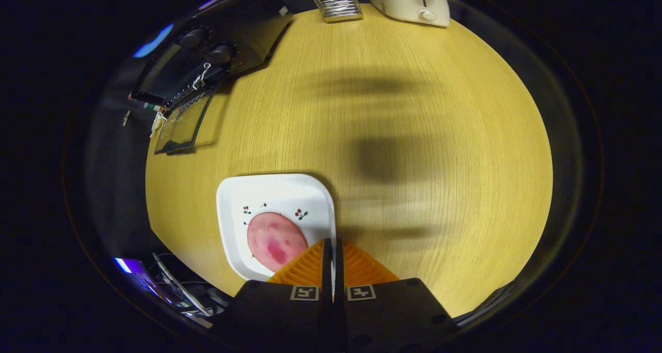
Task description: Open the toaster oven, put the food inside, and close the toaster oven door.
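1. Overhead, the gripper [332, 249] looks down on a round yellow wood-grain table [414, 110], its two fingers pressed together with only a thin slit between them and nothing held.
2. Just ahead of the fingertips sits a white rounded-square plate [274, 198] with small cherry prints; a pink oval slice of meat [274, 241] lies on it, partly under one finger.
3. Well beyond, a black toaster oven [217, 53] stands at the table's far edge, its glass door [183, 123] dropped open onto the tabletop.
4. Farther off stand a small metal rack [339, 4] and a cream toaster [411, 1].
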Demonstrator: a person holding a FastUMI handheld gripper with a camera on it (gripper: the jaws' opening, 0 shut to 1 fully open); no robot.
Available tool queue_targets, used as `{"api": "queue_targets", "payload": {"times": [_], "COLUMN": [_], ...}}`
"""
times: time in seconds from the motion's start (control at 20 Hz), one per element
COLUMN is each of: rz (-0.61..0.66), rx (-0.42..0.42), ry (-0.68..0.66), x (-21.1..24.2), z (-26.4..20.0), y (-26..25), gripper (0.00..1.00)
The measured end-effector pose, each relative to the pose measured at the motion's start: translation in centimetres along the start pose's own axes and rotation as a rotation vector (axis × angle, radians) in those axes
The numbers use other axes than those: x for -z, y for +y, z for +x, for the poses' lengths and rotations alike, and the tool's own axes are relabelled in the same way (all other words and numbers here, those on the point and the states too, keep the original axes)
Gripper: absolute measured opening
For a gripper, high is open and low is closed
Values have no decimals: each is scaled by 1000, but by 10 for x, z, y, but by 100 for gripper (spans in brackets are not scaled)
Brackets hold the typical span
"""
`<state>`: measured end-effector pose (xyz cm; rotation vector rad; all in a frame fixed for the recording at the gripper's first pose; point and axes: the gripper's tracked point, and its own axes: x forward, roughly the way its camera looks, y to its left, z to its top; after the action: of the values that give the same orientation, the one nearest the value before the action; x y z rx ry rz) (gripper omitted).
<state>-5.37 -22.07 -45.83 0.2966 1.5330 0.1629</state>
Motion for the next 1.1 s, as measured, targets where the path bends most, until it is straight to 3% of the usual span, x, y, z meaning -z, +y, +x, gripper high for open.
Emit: {"api": "queue_targets", "payload": {"times": [0.25, 0.55, 1.1], "rz": [180, 366, 662], "rx": [-188, -328, -477], "ry": [-43, -118, -302], "x": [7, 9, -12], "z": [-19, -46, -69], "y": [15, 52, 185], "gripper": [5, 5, 5]}}
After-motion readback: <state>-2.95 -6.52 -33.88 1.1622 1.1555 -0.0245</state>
